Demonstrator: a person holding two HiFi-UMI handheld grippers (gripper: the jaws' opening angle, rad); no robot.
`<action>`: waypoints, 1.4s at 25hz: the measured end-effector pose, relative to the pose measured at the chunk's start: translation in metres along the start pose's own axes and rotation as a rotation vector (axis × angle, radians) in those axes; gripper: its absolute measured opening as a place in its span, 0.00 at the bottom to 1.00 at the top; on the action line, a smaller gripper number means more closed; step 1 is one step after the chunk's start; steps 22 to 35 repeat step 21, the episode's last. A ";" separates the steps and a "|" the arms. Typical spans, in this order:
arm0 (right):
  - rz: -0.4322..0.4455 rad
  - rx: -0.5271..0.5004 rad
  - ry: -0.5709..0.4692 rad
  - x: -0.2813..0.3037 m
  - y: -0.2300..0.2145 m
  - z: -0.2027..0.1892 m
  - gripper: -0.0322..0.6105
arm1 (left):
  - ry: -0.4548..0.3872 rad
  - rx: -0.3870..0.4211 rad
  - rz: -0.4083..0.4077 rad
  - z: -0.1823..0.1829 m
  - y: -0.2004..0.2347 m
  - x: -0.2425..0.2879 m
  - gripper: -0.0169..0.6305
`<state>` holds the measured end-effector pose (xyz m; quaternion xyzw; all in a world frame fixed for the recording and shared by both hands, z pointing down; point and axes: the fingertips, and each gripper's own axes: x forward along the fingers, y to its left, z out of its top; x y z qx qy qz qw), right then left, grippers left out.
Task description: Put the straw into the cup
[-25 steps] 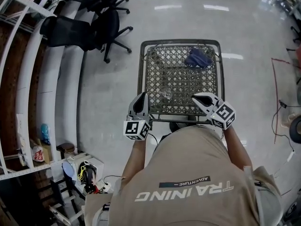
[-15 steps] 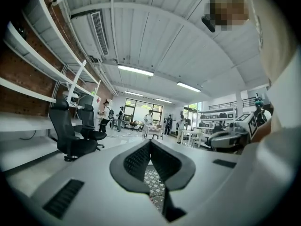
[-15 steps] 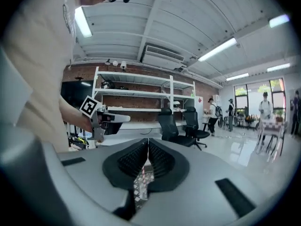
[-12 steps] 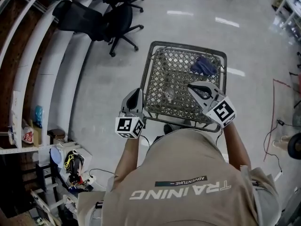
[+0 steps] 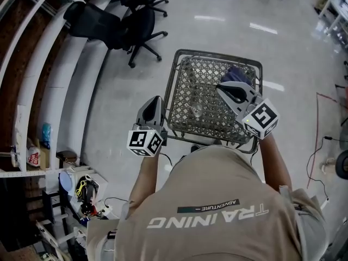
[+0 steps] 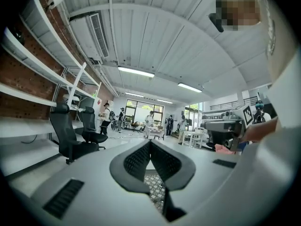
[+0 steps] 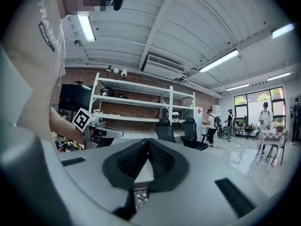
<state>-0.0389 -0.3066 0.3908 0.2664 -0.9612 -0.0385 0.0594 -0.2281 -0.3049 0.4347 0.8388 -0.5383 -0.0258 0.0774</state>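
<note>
Left claw (image 5: 156,99) and right claw (image 5: 221,88) clenched empty over shopping cart (image 5: 173,86).
Straw not discernible; clear cup (image 5: 197,111) (faint) on cart mesh; blue cloth (image 5: 237,73) partly hidden behind right claw, now farther forward than before.

Tan lettered shirt (image 5: 217,194), grey left gripper (image 5: 156,100), right gripper (image 5: 219,87)

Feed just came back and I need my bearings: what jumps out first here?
A wire cart fills the middle of the head view, with a blue thing in its far right corner and a small clear thing mid-basket. Both tongs are shut and empty: left gripper beside the cart's near left corner, right gripper over the basket. Black chairs stand far left.
</note>
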 end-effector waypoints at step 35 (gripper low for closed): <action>-0.051 0.038 0.077 -0.010 -0.006 -0.038 0.08 | 0.138 0.113 -0.135 -0.024 -0.016 -0.012 0.05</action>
